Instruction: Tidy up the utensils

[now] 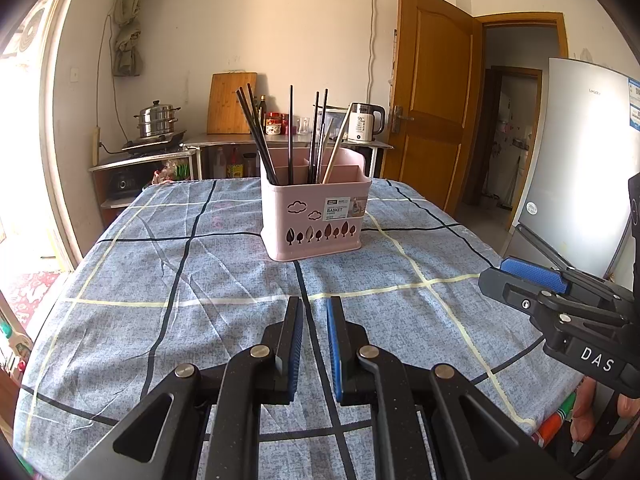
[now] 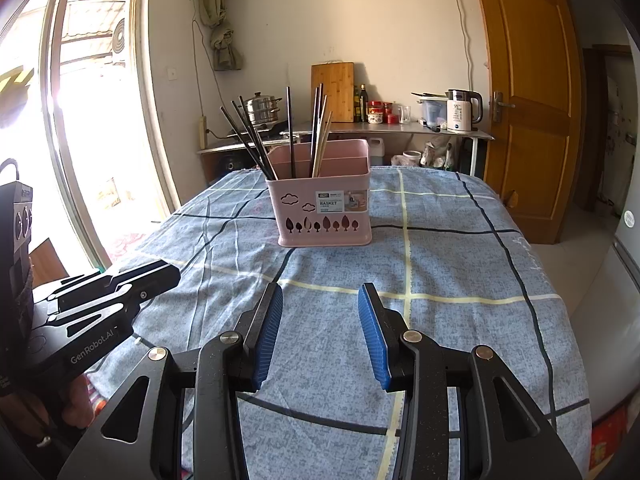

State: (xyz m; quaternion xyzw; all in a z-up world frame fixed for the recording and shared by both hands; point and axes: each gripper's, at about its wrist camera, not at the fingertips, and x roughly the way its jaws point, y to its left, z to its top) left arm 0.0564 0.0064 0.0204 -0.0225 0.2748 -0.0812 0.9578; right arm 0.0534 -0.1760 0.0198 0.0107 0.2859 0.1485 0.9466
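Pink basket (image 1: 316, 216) w/ chopsticks (image 1: 256, 136) upright on checked cloth (image 1: 160, 280); left tongs (image 1: 316, 312) slightly apart, nothing held.

Strong daylight pours in through the tall glass door (image 2: 92, 120) on the left, blown out to near white in both views, with glare washing over its frame. The blue checked tablecloth (image 1: 224, 280) is evenly lit; the pink plastic utensil basket (image 2: 324, 208) throws only a soft, faint shadow toward the table's right edge. The grey refrigerator door (image 1: 580, 152) carries a broad pale sheen. Focus is sharp throughout. Fisheye distortion bends walls and the brown wooden door (image 2: 532, 100), and dark vignetting fills all 4 corners.
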